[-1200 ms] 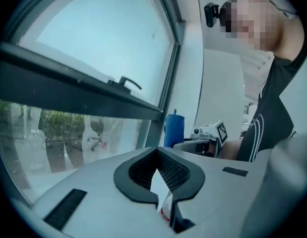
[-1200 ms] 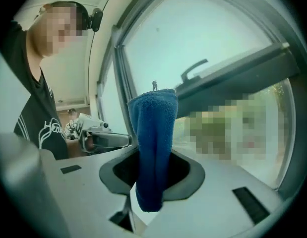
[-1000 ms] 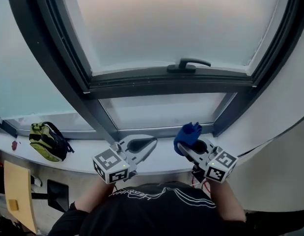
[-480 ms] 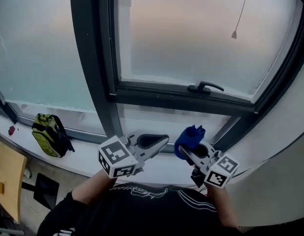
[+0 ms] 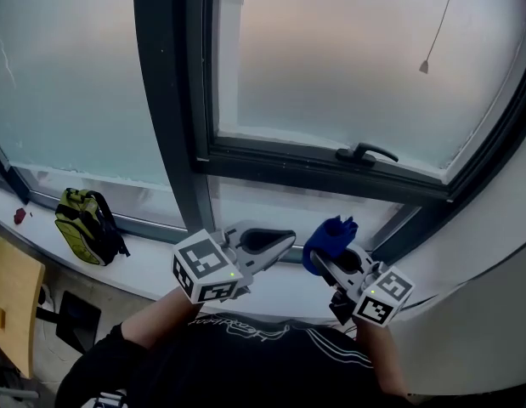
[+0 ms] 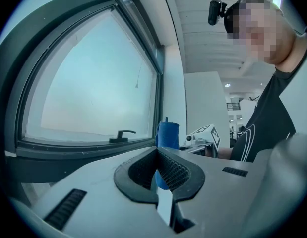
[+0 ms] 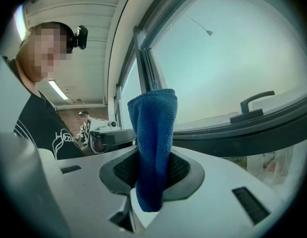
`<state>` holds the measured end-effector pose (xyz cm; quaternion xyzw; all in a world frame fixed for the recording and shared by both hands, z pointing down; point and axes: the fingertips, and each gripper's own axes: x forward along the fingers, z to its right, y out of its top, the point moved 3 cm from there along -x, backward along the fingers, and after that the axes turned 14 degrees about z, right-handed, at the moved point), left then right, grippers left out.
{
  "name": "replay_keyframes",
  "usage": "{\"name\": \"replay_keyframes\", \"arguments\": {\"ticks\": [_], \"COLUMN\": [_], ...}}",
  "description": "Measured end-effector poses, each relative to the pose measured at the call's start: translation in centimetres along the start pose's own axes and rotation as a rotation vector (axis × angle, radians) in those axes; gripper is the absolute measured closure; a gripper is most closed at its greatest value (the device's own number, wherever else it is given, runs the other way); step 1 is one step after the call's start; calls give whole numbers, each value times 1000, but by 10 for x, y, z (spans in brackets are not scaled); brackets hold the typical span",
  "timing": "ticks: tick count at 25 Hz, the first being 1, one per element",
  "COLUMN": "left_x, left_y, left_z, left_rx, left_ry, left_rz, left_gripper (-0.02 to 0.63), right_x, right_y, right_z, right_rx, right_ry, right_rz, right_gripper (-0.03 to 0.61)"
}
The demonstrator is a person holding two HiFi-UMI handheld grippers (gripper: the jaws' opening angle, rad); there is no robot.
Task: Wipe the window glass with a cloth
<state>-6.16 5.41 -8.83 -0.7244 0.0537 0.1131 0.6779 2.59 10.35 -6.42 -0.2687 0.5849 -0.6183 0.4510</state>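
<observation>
— What is your left gripper [image 5: 279, 242] doing?
— Nothing. Its jaws are pressed together and empty, and it waits below and left of the window handle [image 5: 365, 152].
— And the right gripper [image 5: 324, 260]?
— It's clamped on the blue cloth [image 5: 328, 236], just below that handle. The fold stands up past the jaws, so I judge it will meet the glass [image 5: 330, 66] first.
</observation>
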Motion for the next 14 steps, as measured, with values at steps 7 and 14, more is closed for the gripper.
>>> {"name": "replay_keyframes", "arguments": {"ticks": [7,14], "left_x": [3,-3], "left_y": [-8,-13], "left_z": [-13,-3], "left_rx": [-24,-10], "left_ry": [1,7], "left_rz": [-18,-23], "left_gripper": [609,609], "right_x": [9,6], "right_y": [-8,-17], "right_z": [11,1], "right_rx": [29,30], "right_ry": [-6,17], "right_rz": [-7,0], "right_gripper": [486,486]}}
